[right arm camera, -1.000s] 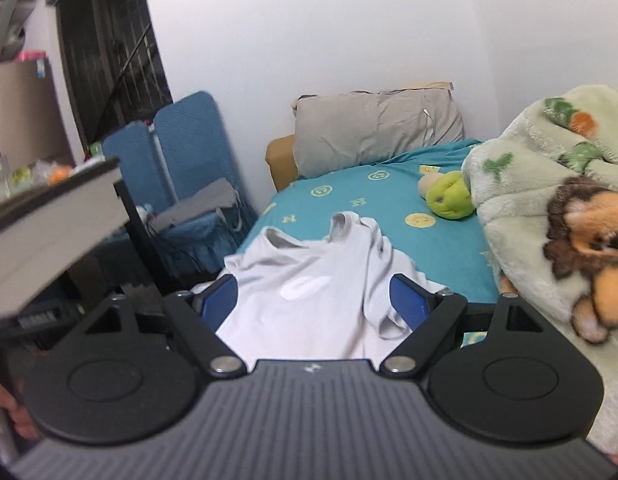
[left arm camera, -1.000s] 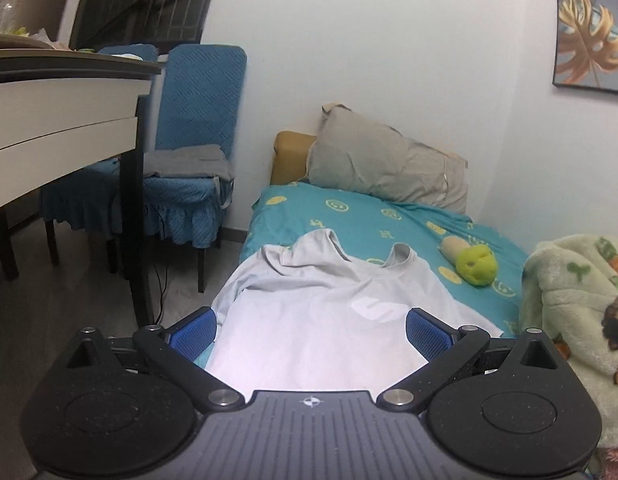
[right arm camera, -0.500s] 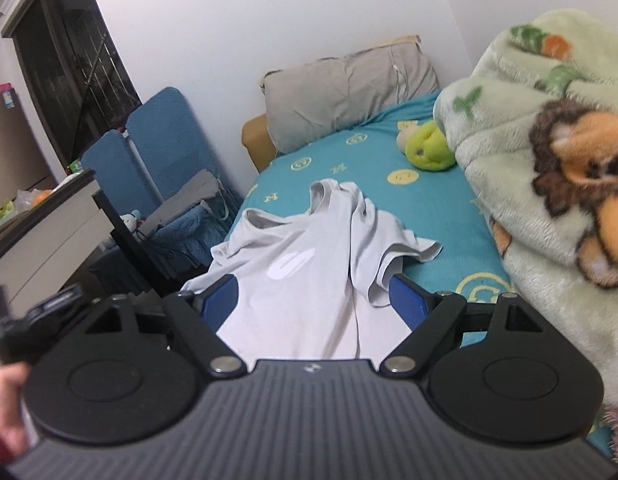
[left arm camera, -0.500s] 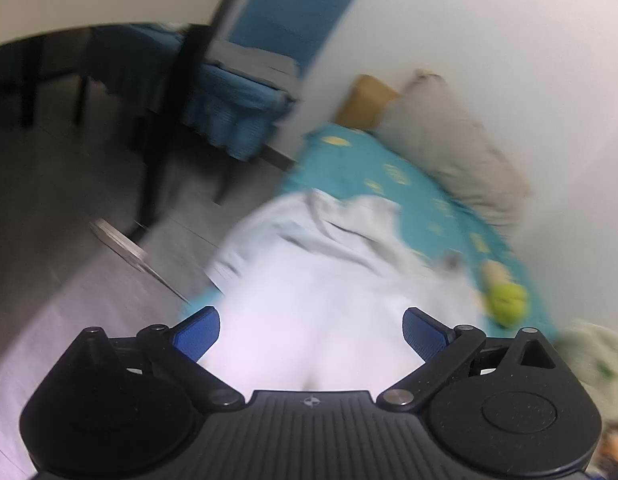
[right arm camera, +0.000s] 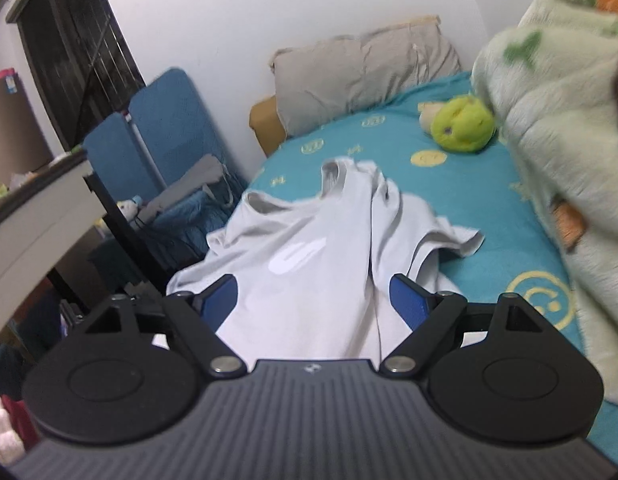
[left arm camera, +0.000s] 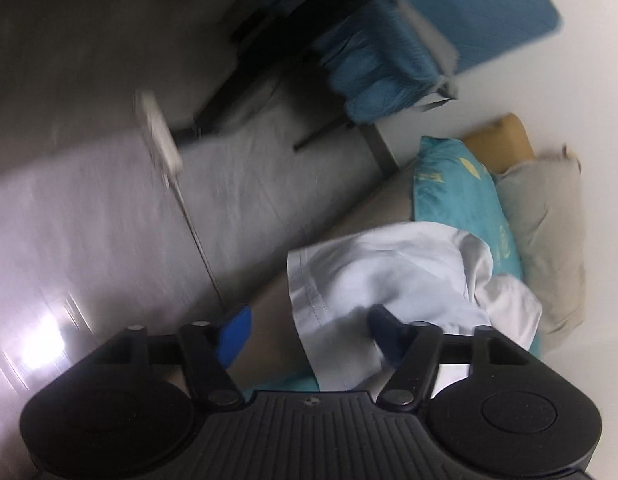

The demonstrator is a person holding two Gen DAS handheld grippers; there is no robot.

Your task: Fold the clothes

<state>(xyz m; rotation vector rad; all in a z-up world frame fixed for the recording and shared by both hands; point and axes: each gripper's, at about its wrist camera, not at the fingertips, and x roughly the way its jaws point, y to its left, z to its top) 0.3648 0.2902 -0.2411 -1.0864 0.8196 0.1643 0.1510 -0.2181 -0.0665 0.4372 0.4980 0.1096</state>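
Your left hand-held gripper gapes wide over the white T-shirt hem at the bed's edge, gripping nothing, your right hand-held gripper equally wide and empty above the shirt, which lies crumpled on the teal sheet, a grey pillow beyond.

From my remote station: the bed, in a teal sheet with yellow smiley prints, carries a rumpled white shirt, a grey pillow at its head, a green plush toy and a pale green fleece blanket.
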